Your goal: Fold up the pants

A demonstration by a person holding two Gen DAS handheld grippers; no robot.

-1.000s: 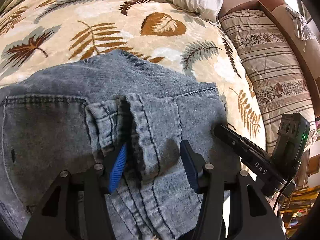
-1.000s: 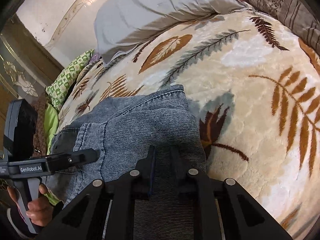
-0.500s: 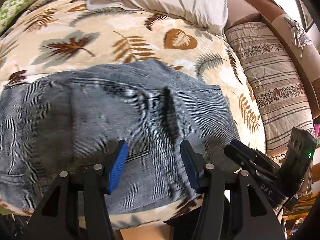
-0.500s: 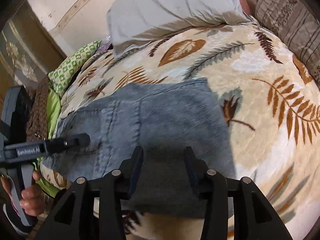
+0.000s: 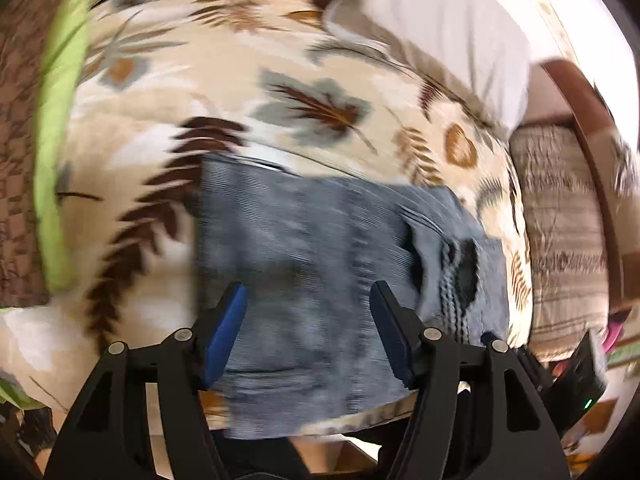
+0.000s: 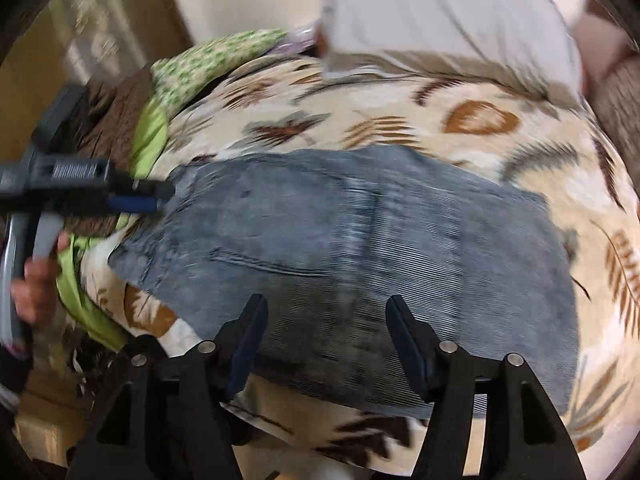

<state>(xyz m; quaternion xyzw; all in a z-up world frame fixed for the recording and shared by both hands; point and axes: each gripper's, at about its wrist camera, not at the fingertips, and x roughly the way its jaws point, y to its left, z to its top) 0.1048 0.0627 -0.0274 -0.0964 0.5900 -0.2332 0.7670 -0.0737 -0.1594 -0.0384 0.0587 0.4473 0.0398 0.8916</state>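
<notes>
Leaf-printed cream blanket [image 5: 248, 92] is covering the bed, with brown, rust and grey fronds running across it, and a pale pillow [image 6: 448, 20] is lying at its far end. Beside the blanket, on one side, a green patterned cloth [image 6: 208, 60] is bunching against a brown textured fabric [image 5: 16, 160], and on the other side a striped cushion [image 5: 560, 232] is sitting against a dark wooden frame. Both views are blurring with motion.

Grey-blue denim pants [image 6: 360, 248] are lying folded into a compact, roughly rectangular stack on the blanket near the bed's near edge. In the left wrist view a rolled seam or hem is showing as a dark fold toward the stack's right end; in the right wrist view a stitched pocket line is crossing the top layer.

The left tool [image 5: 308, 332] is hovering above the pants with its blue-padded jaws spreading wider, and nothing is pinched between them; denim is only showing behind the gap. The right tool [image 6: 328, 344] is likewise hanging over the near part of the stack, its jaws also widening, pads clear of the cloth. In the right wrist view the left tool is appearing from the side at the stack's left end, with a hand [image 6: 36, 276] wrapping its grey handle.
</notes>
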